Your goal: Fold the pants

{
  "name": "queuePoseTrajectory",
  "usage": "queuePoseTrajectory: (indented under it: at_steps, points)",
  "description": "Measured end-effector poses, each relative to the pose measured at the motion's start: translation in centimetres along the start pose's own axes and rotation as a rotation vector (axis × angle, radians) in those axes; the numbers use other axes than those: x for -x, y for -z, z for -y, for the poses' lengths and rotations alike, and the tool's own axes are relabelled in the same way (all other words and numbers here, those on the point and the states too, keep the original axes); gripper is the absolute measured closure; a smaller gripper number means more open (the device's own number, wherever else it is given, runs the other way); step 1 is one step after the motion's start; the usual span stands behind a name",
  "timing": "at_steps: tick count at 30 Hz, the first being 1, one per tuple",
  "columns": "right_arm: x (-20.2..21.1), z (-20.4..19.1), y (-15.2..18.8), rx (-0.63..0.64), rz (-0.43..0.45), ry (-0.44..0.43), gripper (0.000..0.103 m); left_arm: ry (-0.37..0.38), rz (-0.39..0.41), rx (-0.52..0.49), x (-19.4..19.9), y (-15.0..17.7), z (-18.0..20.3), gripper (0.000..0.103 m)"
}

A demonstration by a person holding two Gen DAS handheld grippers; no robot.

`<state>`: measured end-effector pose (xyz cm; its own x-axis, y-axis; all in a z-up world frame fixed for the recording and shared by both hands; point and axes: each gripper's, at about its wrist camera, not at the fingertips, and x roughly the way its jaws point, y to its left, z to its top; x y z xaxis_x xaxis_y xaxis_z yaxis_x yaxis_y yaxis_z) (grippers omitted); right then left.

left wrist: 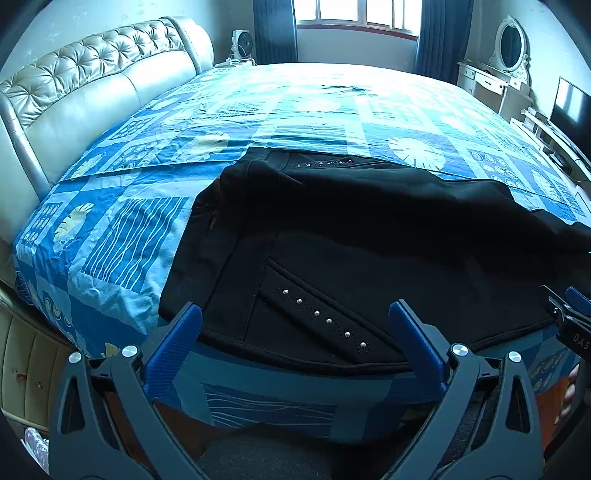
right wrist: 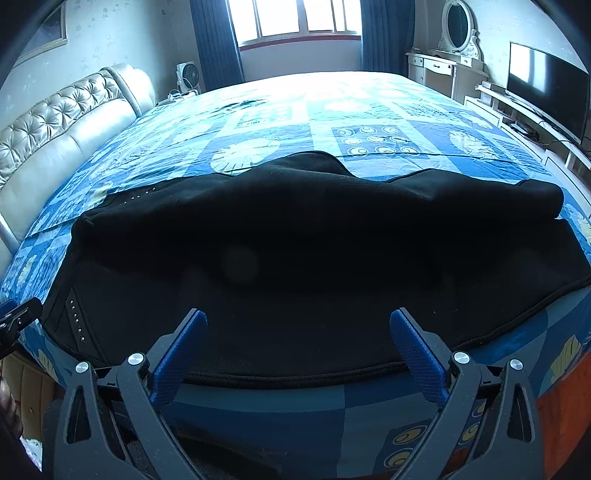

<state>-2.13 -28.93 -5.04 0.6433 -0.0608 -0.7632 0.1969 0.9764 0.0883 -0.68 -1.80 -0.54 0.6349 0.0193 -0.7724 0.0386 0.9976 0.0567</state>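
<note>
Black pants point(left wrist: 369, 236) lie across the near part of the bed, folded lengthwise, waist to the left with silver studs point(left wrist: 325, 319) along a pocket. In the right wrist view the pants point(right wrist: 314, 258) span most of the width, their leg ends bunched at the right. My left gripper point(left wrist: 295, 314) is open and empty, just short of the waist's near hem. My right gripper point(right wrist: 298, 325) is open and empty over the near hem of the legs. The right gripper's tip shows at the left wrist view's right edge point(left wrist: 569, 310).
The bed has a blue patterned sheet point(left wrist: 110, 236) and a tufted beige headboard point(left wrist: 74, 88) on the left. A window point(right wrist: 295, 18) with dark curtains is behind. A white dresser with an oval mirror point(right wrist: 458, 22) and a TV point(right wrist: 546, 88) stand at the right.
</note>
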Motion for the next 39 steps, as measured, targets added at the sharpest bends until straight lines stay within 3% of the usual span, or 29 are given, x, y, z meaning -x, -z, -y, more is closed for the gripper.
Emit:
queuePoseTrajectory:
  at_steps: [39]
  points:
    - [-0.31,0.01,0.4,0.012,-0.022,0.0,0.004,-0.015,-0.011,0.011,-0.47,0.28,-0.58,0.002]
